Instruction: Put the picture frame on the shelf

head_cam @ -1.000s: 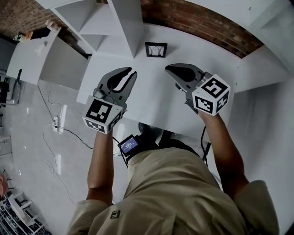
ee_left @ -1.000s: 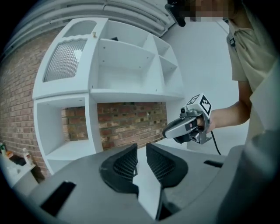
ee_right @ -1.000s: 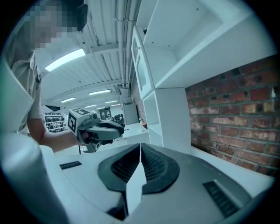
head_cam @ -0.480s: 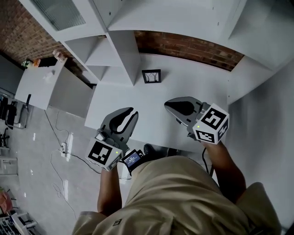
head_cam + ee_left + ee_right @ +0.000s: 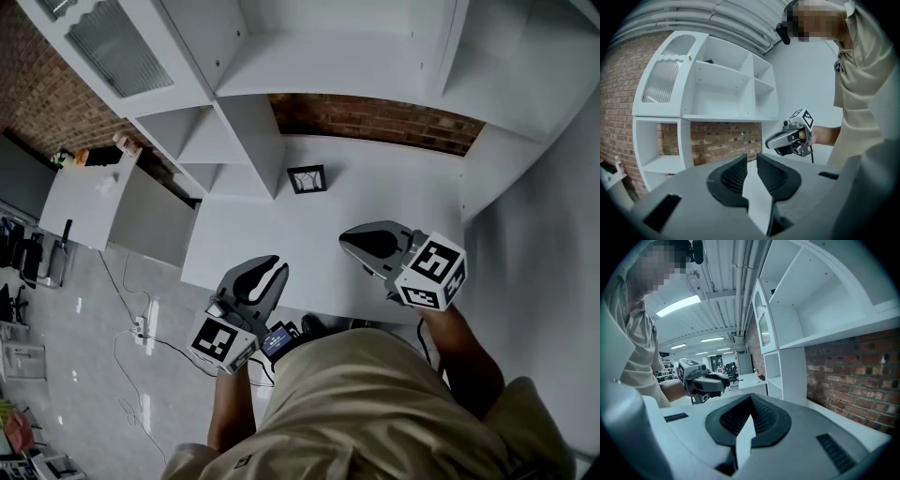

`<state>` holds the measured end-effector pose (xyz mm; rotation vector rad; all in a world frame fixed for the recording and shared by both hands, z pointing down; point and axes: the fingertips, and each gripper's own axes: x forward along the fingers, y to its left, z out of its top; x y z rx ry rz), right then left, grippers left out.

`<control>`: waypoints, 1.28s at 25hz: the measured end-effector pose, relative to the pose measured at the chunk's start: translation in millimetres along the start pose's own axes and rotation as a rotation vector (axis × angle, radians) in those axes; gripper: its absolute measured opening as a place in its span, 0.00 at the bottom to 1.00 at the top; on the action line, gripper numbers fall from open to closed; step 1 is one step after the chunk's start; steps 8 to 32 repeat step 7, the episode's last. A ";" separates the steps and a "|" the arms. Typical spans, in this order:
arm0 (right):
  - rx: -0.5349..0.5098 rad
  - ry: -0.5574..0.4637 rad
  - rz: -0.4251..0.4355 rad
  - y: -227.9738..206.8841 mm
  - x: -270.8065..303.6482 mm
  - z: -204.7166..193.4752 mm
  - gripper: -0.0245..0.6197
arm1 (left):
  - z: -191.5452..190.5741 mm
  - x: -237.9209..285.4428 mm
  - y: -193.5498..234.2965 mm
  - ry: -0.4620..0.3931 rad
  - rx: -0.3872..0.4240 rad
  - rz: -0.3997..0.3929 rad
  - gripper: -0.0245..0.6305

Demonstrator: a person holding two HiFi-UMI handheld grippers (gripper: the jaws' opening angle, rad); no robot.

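Your picture frame (image 5: 307, 178) sits on the white tabletop (image 5: 394, 187), well ahead of both grippers and roughly between the lines of their tips. It is just beside the shelf unit's upright divider (image 5: 262, 141), and nothing holds it. Your left gripper (image 5: 277, 268) hangs at the table's near edge, its jaws a narrow slit apart with nothing between them. Your right gripper (image 5: 345, 238) is over the table, a little nearer the frame, its jaws closed tip to tip on nothing. I judge both are held low and back so you can see the frame and the open shelf board (image 5: 337, 70) above it. Either gripper must open wider to take the frame's edge.
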<state>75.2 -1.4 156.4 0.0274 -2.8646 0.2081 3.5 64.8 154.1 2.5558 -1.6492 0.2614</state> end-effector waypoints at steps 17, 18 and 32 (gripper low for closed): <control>0.012 0.007 -0.005 -4.6 -7.6 -5.6 0.05 | 1.7 4.8 -3.5 0.007 -0.011 0.010 0.15; 0.012 0.007 -0.005 -4.6 -7.6 -5.6 0.05 | 1.7 4.8 -3.5 0.007 -0.011 0.010 0.15; 0.012 0.007 -0.005 -4.6 -7.6 -5.6 0.05 | 1.7 4.8 -3.5 0.007 -0.011 0.010 0.15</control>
